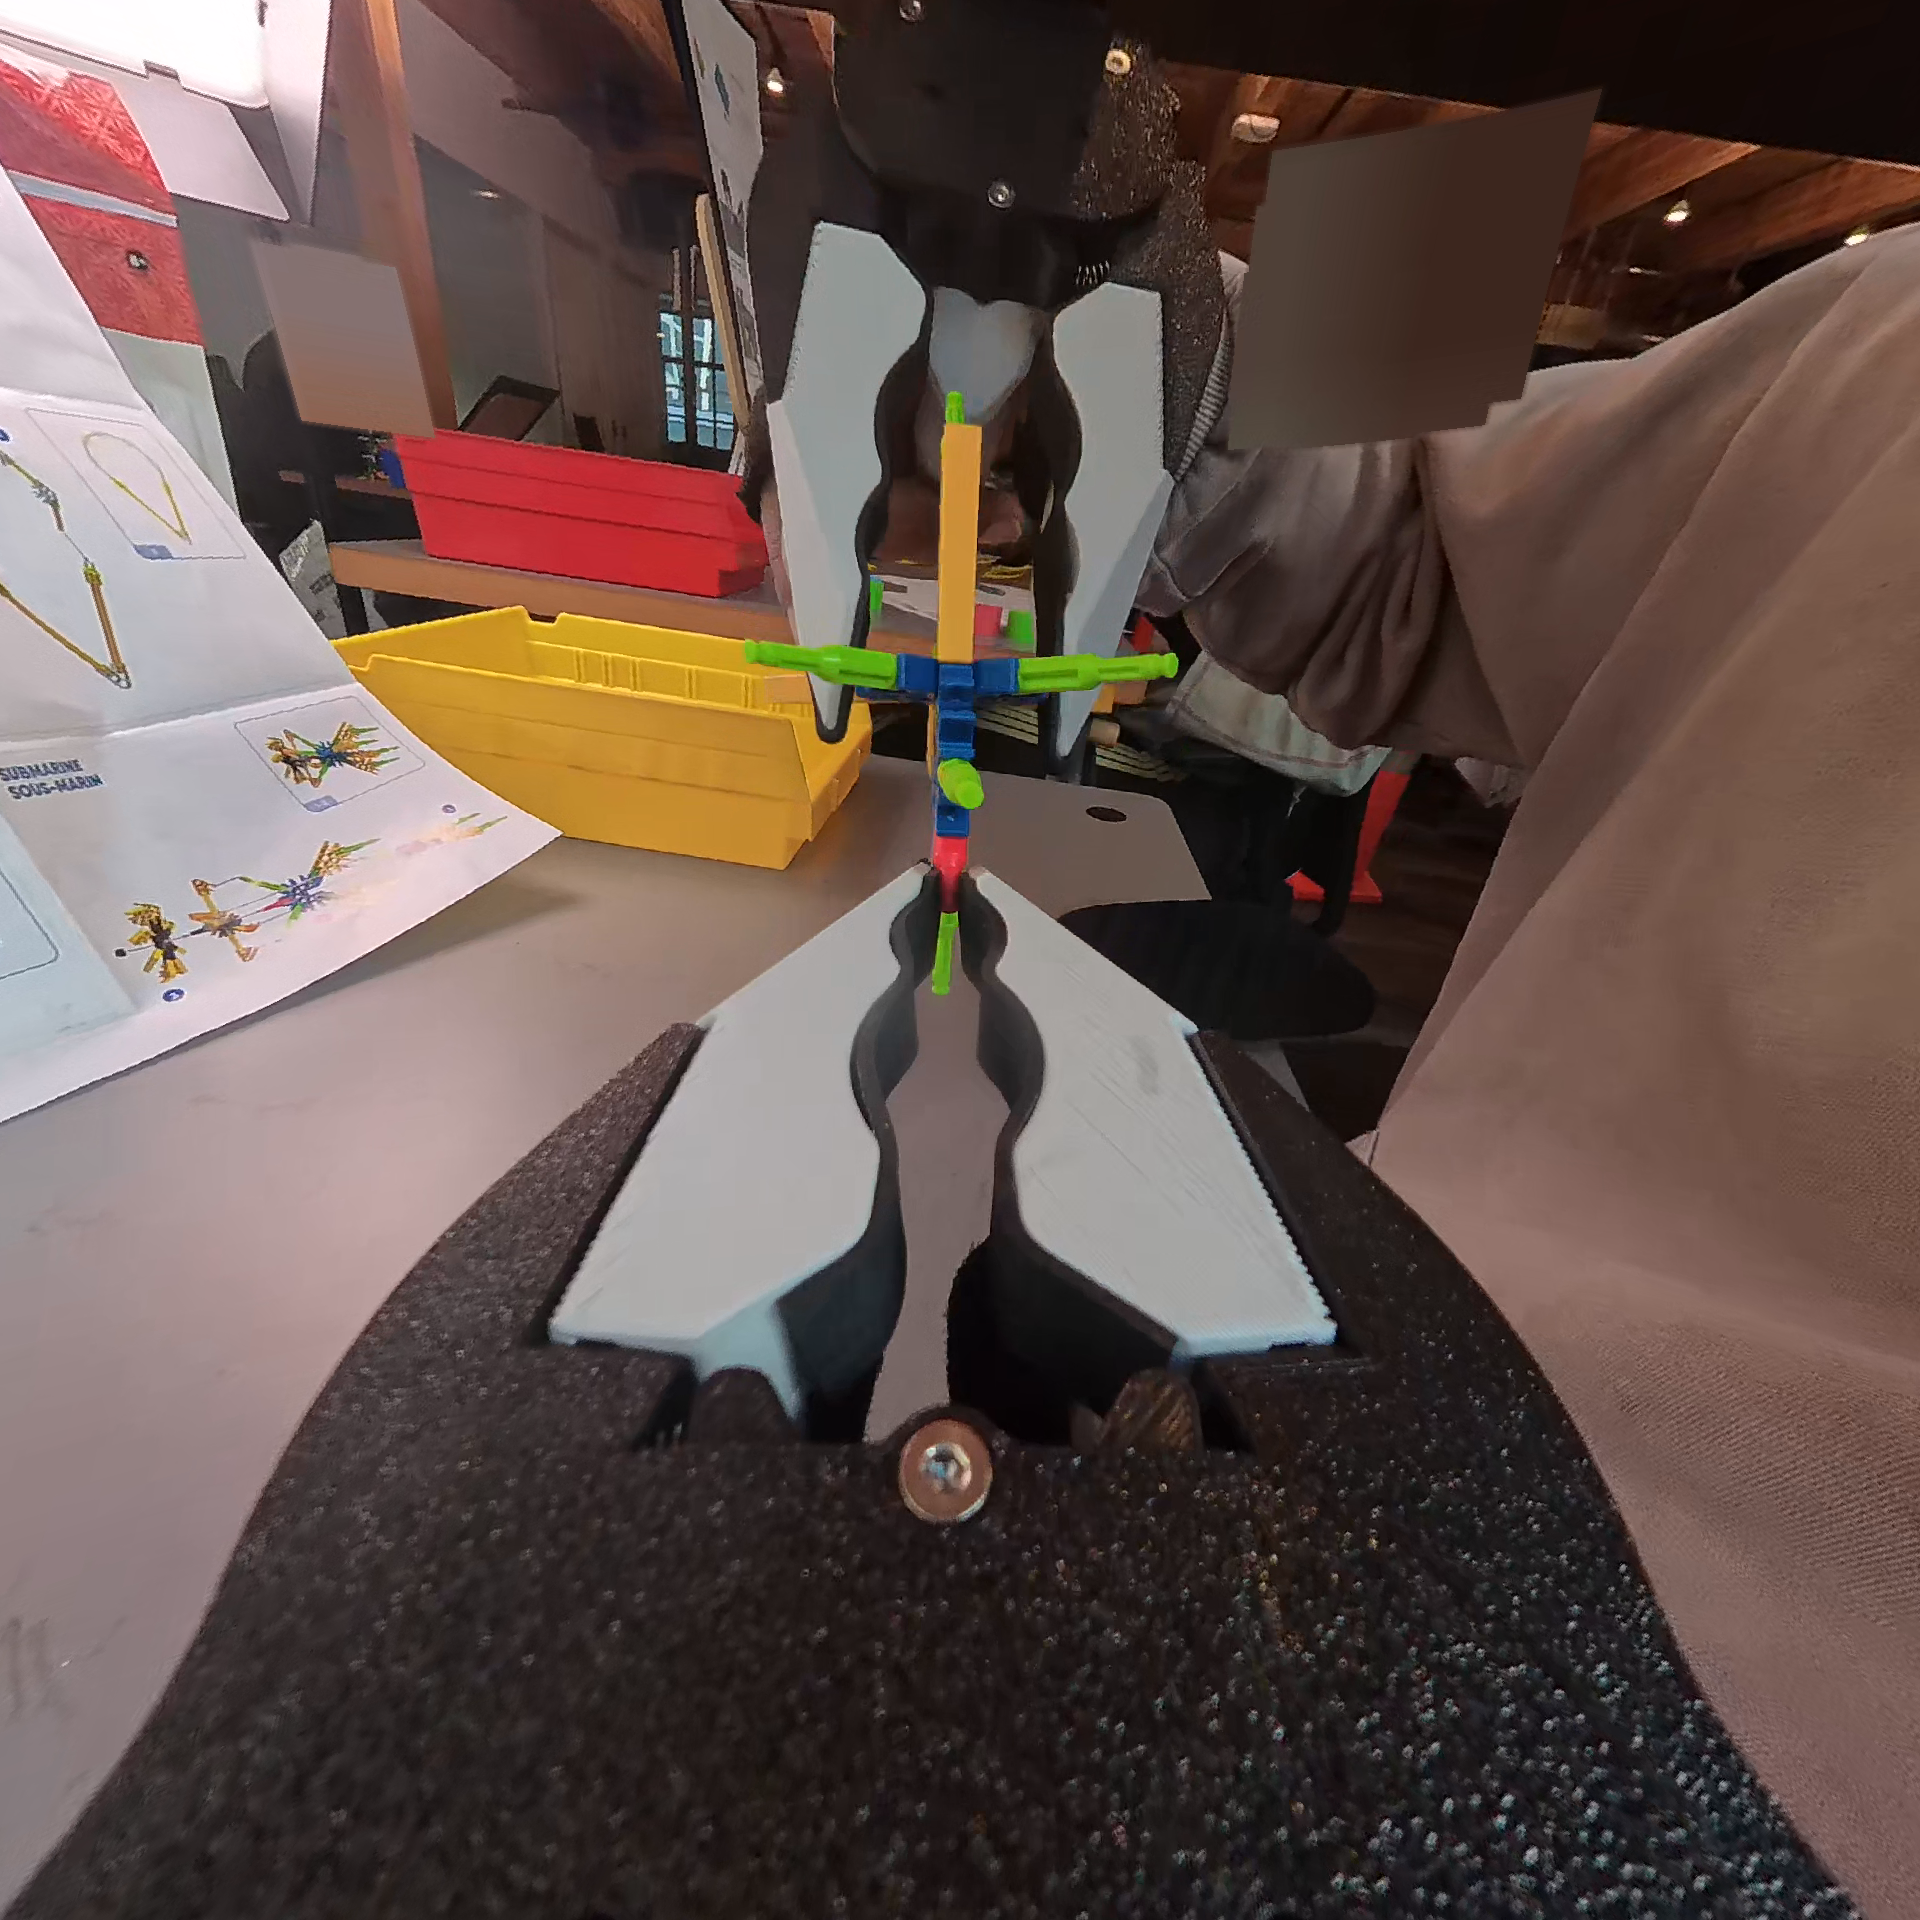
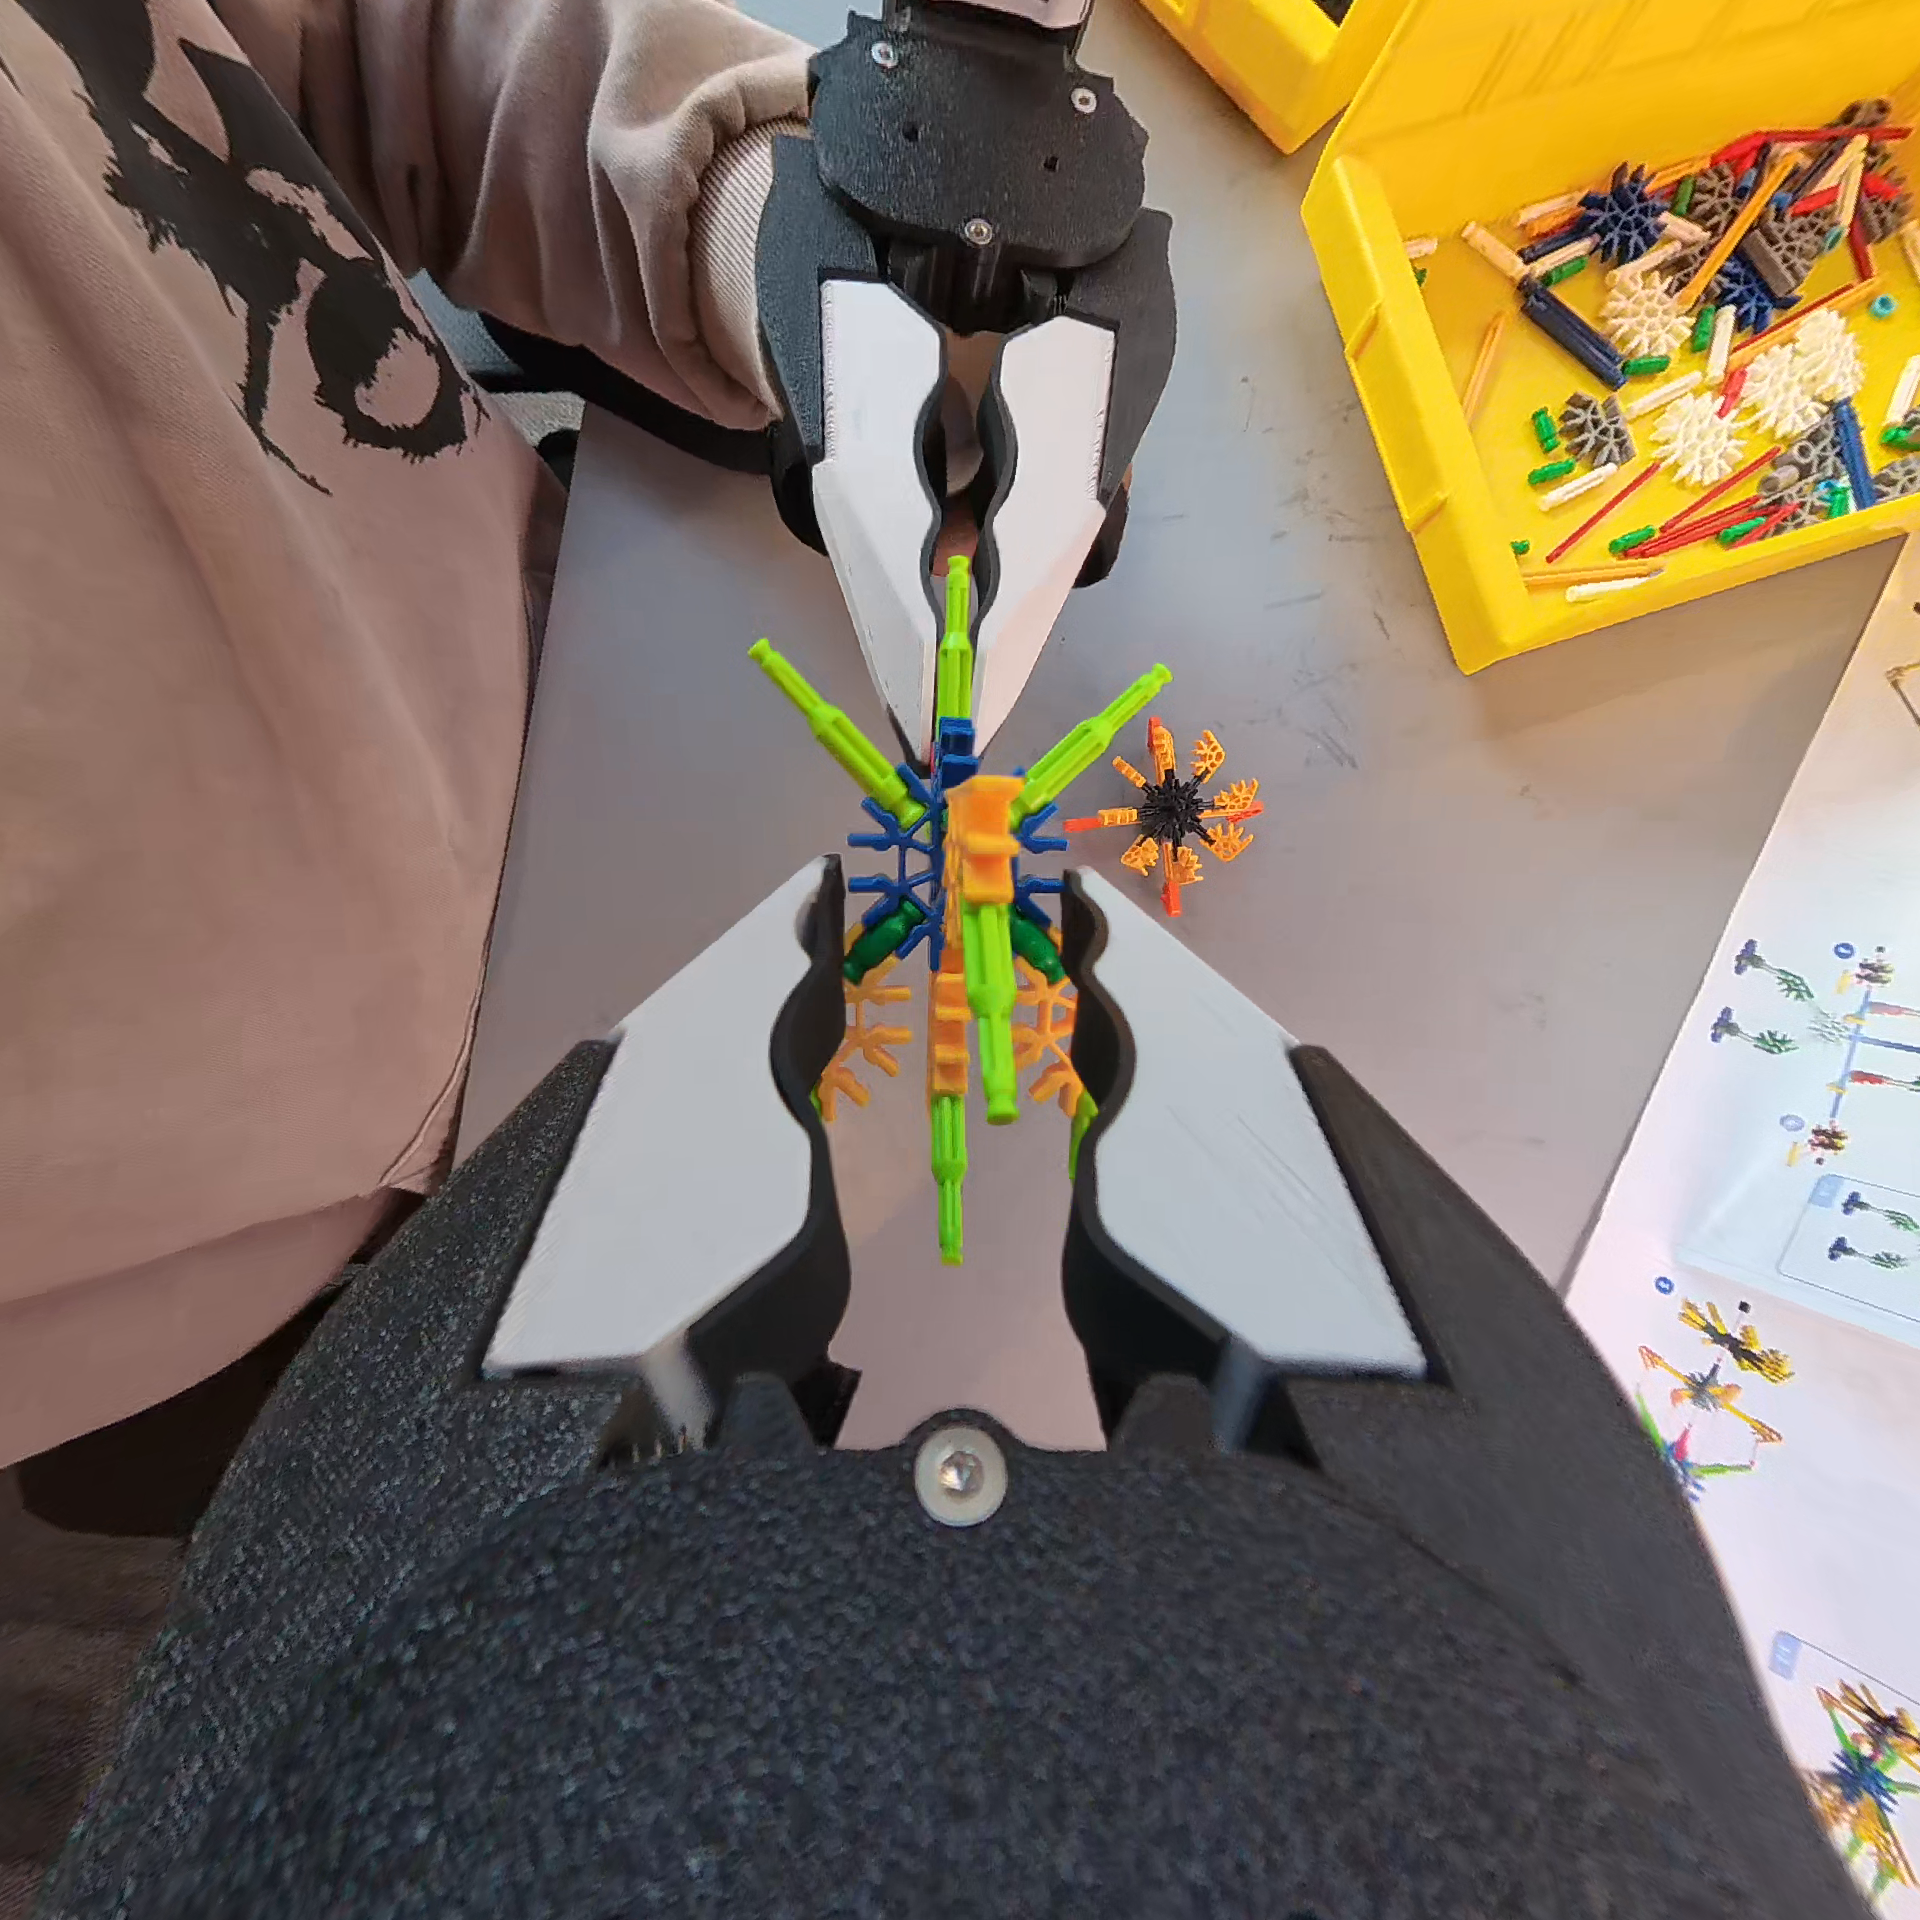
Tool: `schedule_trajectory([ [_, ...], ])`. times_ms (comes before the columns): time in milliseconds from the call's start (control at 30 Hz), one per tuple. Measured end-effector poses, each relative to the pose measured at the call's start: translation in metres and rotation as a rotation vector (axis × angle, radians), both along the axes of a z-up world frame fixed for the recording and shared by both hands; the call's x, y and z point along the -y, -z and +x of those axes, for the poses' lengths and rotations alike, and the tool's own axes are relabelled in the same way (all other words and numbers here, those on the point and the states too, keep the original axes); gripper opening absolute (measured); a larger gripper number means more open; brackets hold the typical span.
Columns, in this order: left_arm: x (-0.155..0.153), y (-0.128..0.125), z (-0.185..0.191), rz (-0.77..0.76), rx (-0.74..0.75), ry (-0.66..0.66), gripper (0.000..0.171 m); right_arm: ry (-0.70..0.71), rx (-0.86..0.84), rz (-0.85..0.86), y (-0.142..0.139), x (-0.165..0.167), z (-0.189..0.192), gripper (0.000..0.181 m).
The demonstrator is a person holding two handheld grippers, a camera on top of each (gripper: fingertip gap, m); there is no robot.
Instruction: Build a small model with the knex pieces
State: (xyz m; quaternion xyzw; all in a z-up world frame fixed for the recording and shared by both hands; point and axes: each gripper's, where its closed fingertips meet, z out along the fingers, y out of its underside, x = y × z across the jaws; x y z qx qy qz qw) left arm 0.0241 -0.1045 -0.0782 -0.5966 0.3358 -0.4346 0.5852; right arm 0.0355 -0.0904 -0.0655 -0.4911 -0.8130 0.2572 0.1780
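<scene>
You have two tongs in play and one toy model of plastic rods and connectors (image 1: 954,686) between them. Count further: two yellow bins in the right wrist view, one full of loose pieces (image 2: 1621,343) at the upper right and a second one (image 2: 1262,57) at the top edge; one red bin (image 1: 582,520) behind a yellow bin (image 1: 623,727) in the left wrist view; one small orange-and-black spoked piece (image 2: 1179,816) lying alone on the worktop (image 2: 1403,831); one instruction sheet (image 1: 187,790).

Your left tongs (image 1: 948,883) are pinched shut on the model's lowest end, at a red piece with a green rod running back between the fingers. In the right wrist view the same tongs (image 2: 951,727) come down from the top centre, tips meeting on a green rod at the blue hub.

Your right tongs (image 2: 951,883) stand apart, their fingers flanking the model's orange and blue connectors (whether the pads touch them, I cannot tell). In the left wrist view these tongs (image 1: 951,717) hang from the top centre, a yellow rod rising between the fingers.

The model sits mid-frame in both views, lifted off the worktop. The spoked piece lies just right of it. A person's beige sleeve (image 1: 1662,831) fills the right side of the left view.
</scene>
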Motion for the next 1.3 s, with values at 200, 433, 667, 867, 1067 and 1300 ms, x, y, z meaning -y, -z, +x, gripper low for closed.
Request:
schedule_trajectory([
  [200,-0.004,0.021,0.007,-0.031,-0.126,-0.015,0.002,-0.025,0.106,0.146,0.022,-0.006,0.007,0.038],
  [433,-0.003,0.053,0.021,-0.069,-0.300,-0.007,0.002,-0.129,0.422,0.401,0.067,-0.017,0.035,0.038],
  [667,-0.007,0.079,0.023,-0.197,-0.377,-0.008,0.003,-0.185,0.625,0.494,0.102,-0.027,0.041,0.038],
  [867,-0.006,0.086,0.019,-0.418,-0.285,0.053,0.002,-0.181,0.530,0.284,0.110,-0.015,0.028,0.038],
  [1067,-0.006,0.095,0.018,-0.455,-0.310,0.053,0.003,-0.142,0.431,0.125,0.120,-0.012,0.025,0.038],
  [1300,-0.006,0.104,0.024,-0.455,-0.337,0.057,0.003,-0.192,0.497,0.270,0.144,-0.012,0.030,0.038],
])
